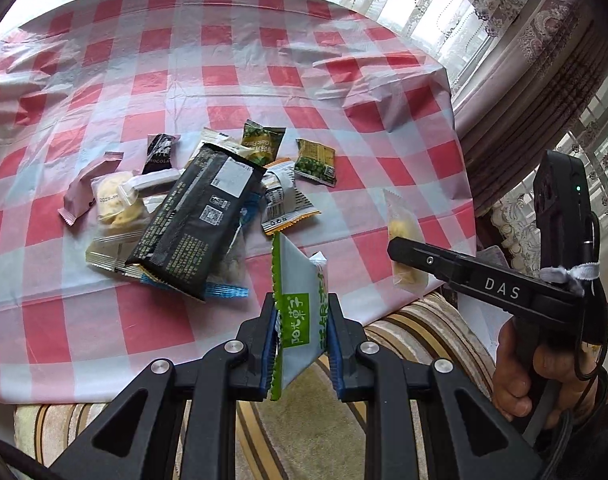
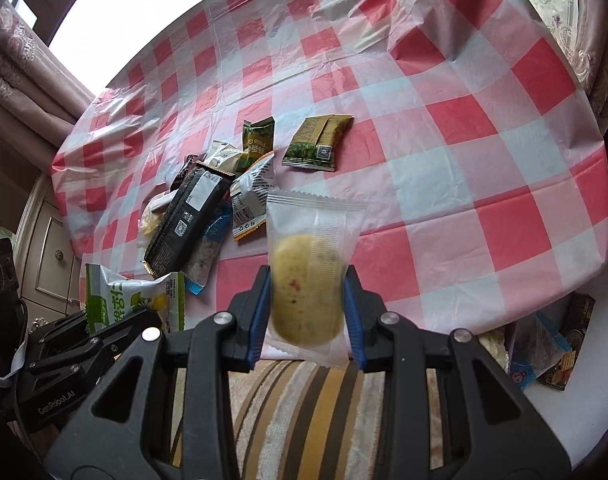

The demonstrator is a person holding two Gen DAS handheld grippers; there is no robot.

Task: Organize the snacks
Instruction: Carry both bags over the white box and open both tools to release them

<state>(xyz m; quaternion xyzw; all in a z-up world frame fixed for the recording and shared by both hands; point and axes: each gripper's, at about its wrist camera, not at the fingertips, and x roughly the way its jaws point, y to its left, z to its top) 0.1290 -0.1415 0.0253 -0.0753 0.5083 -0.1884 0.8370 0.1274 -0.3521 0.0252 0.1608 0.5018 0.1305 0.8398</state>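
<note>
My left gripper (image 1: 302,308) is shut on a green-and-white snack packet (image 1: 296,272), held upright over the table's near edge. To its right, my right gripper (image 2: 307,280) is shut on a clear packet with a round yellow cake (image 2: 311,232), lifted off the cloth. A pile of snacks lies on the red-and-white checked tablecloth (image 1: 264,60). A long black packet (image 1: 200,216) lies on top of it, with an orange-edged white packet (image 1: 282,200) and green pea packets (image 1: 315,162) beside it. In the right wrist view the left gripper's packet (image 2: 132,300) shows at lower left.
A striped cushion (image 2: 304,400) lies below the table's near edge. Several more snacks (image 2: 555,352) rest on a white surface at the lower right. Curtains (image 1: 543,60) hang to the right of the table. A cabinet (image 2: 48,256) stands at the left.
</note>
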